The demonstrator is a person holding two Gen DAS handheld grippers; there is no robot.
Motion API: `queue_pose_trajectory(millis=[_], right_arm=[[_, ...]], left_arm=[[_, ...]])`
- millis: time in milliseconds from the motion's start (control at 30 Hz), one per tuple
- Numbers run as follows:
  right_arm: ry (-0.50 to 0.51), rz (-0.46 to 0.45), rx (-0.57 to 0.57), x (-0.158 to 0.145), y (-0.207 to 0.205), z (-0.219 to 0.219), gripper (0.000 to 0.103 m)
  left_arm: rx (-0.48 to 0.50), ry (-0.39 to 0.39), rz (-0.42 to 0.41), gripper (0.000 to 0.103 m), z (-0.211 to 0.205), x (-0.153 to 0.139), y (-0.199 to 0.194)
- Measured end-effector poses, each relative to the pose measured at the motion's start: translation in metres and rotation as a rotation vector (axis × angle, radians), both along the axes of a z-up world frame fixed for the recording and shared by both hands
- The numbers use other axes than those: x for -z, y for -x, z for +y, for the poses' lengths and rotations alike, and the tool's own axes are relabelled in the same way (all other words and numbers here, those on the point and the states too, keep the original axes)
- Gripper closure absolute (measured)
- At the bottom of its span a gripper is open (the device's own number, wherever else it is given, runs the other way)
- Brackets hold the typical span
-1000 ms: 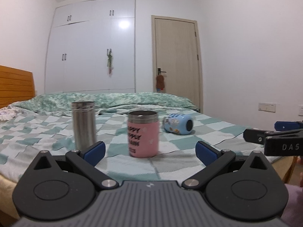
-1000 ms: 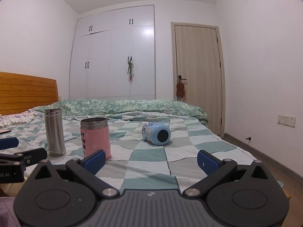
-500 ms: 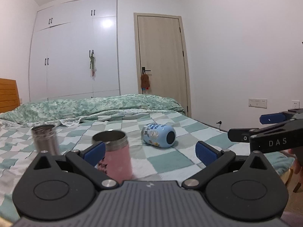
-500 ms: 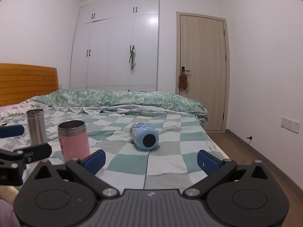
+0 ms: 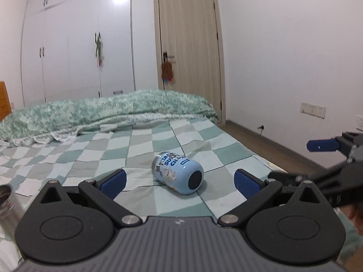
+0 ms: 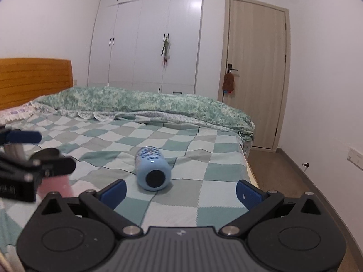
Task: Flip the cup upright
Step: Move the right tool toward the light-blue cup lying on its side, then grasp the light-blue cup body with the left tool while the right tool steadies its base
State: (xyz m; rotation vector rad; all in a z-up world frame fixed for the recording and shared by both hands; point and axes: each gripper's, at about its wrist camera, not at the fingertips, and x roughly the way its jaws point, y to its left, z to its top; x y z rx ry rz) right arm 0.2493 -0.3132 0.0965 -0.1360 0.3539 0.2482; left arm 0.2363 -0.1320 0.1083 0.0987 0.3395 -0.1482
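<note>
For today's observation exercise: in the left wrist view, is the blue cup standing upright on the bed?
No: the blue cup lies on its side on the checked bedcover, its round end facing the camera.

Even, soft indoor light fills both fisheye views; glare spots shine on the glossy wardrobe (image 5: 77, 34) upper centre, corners vignette dark, and near objects at left edges blur.

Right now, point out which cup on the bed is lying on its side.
The blue cup lies tipped on the checked blanket; the pink cup and steel cup stand upright.
</note>
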Motion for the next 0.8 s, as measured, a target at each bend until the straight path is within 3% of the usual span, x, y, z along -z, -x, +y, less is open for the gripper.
queue_pose_trajectory(millis=[267,433,800], right_arm=[[0.072,0.079,-0.098,0.004,-0.085,-0.018,0.0],[0.1,0.117,-0.197,0.005,-0.143,-0.021,0.0],[0.168,0.224,-0.359,0.028,-0.253,-0.019,0.0]], left_arm=[[-0.07,0.009,0.247,0.0,-0.022,-0.013,-0.099],[-0.173,-0.008,0.412,0.0,-0.032,-0.006,-0.169],[-0.314,-0.033,0.552,0.0,-0.034,0.035,-0.27]])
